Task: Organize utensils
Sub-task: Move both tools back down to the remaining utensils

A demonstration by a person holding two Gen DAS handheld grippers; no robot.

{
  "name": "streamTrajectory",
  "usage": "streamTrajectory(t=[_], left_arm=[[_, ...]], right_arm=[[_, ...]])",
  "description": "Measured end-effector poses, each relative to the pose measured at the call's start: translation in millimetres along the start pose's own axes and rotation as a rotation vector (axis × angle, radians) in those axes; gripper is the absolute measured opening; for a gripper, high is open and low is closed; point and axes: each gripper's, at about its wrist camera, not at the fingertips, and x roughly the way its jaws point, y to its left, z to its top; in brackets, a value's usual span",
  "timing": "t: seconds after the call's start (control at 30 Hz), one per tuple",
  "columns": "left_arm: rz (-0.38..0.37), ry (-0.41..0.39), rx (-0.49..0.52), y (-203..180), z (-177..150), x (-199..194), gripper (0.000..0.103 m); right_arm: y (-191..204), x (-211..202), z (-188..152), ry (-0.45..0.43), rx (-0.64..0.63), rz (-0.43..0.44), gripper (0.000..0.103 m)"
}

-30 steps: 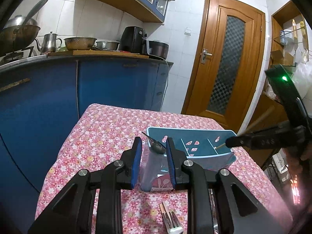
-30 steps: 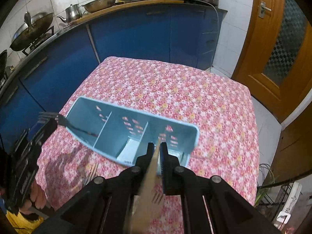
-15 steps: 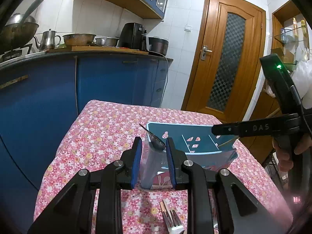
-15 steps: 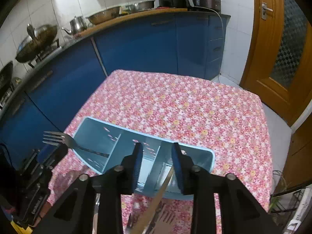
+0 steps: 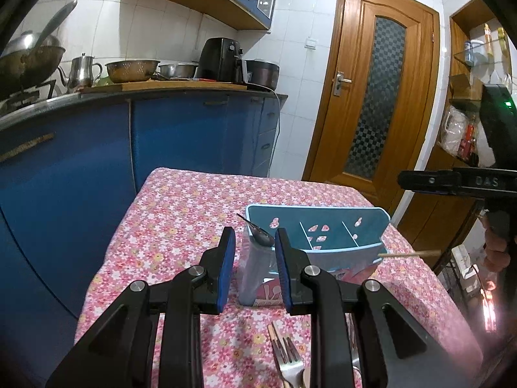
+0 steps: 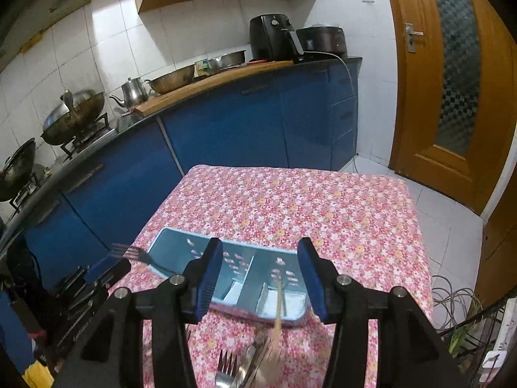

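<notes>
A light-blue three-compartment organizer (image 5: 368, 226) (image 6: 174, 247) lies on the floral tablecloth. My left gripper (image 5: 255, 236) (image 6: 110, 266) is shut on a metal fork (image 5: 263, 238) (image 6: 129, 253). The fork's handle reaches over the organizer's left end. My right gripper (image 6: 259, 248) (image 5: 405, 179) hovers above the organizer's right end, its jaws opening. Below them a wooden utensil (image 6: 278, 304) (image 5: 410, 253) leans loose in the right compartment, and neither pad touches it.
Several forks and spoons (image 6: 232, 368) (image 5: 287, 355) lie in a pile on the cloth at the near edge. Blue cabinets (image 6: 226, 129) run along the left and back, and a wooden door (image 5: 371, 97) stands at the right. A hand (image 5: 497, 252) holds the right gripper.
The right gripper opened, let go of the wooden utensil and rose back from the organizer. The utensil now leans in the right compartment. The left gripper stayed put with the fork.
</notes>
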Motion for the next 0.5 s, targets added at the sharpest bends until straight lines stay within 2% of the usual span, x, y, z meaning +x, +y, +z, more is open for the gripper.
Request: streamTrajectory(t=[0.3, 0.5], left_arm=[[0.018, 0.037, 0.105, -15.4, -2.3, -30.4, 0.024], [-0.003, 0.086, 0.116, -20.6, -9.9, -44.9, 0.024]], right_arm=[[-3.4, -27.9, -30.7, -0.011, 0.028, 0.033, 0.051], [-0.4, -37.9, -55.3, 0.017, 0.04, 0.039, 0.051]])
